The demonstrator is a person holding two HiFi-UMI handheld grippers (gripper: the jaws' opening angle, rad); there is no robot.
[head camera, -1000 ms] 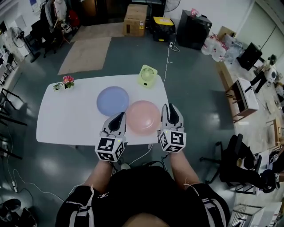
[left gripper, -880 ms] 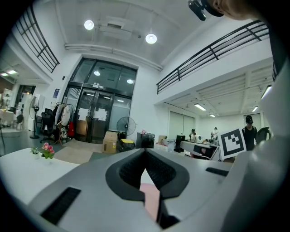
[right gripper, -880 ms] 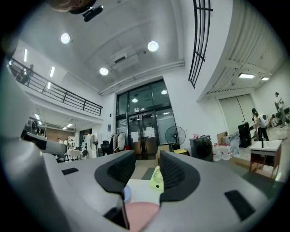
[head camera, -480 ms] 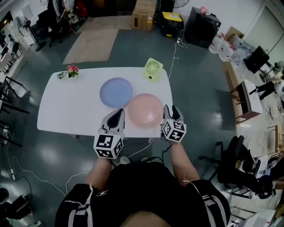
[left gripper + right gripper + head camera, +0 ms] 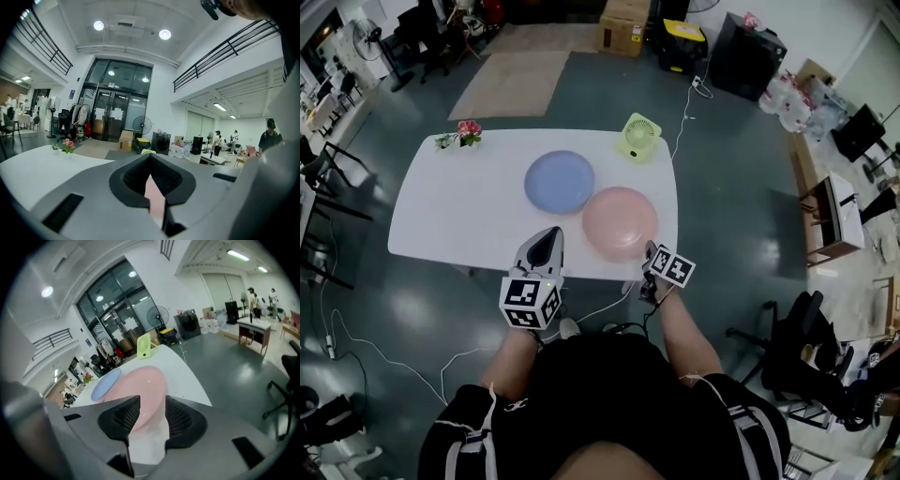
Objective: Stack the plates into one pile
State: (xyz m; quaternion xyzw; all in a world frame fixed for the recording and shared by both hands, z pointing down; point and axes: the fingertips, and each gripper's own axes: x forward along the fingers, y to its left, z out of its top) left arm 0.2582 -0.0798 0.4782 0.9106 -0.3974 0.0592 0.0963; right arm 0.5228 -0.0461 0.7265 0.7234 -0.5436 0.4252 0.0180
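A white rectangular tabletop [image 5: 455, 211] fills the middle of the head view. The grey left gripper [image 5: 551, 232] sits at its lower edge, jaws pressed together on nothing. Right of it, at centre, lies a round, shallow pale-blue plate [image 5: 560, 181]. A glossy, round pink plate [image 5: 621, 222] lies flat to its lower right, rims nearly meeting, unstacked. At the table's lower right edge, the right gripper [image 5: 649, 253] has just been opening its jaws; they are spread and untouched by the pink rim ahead.
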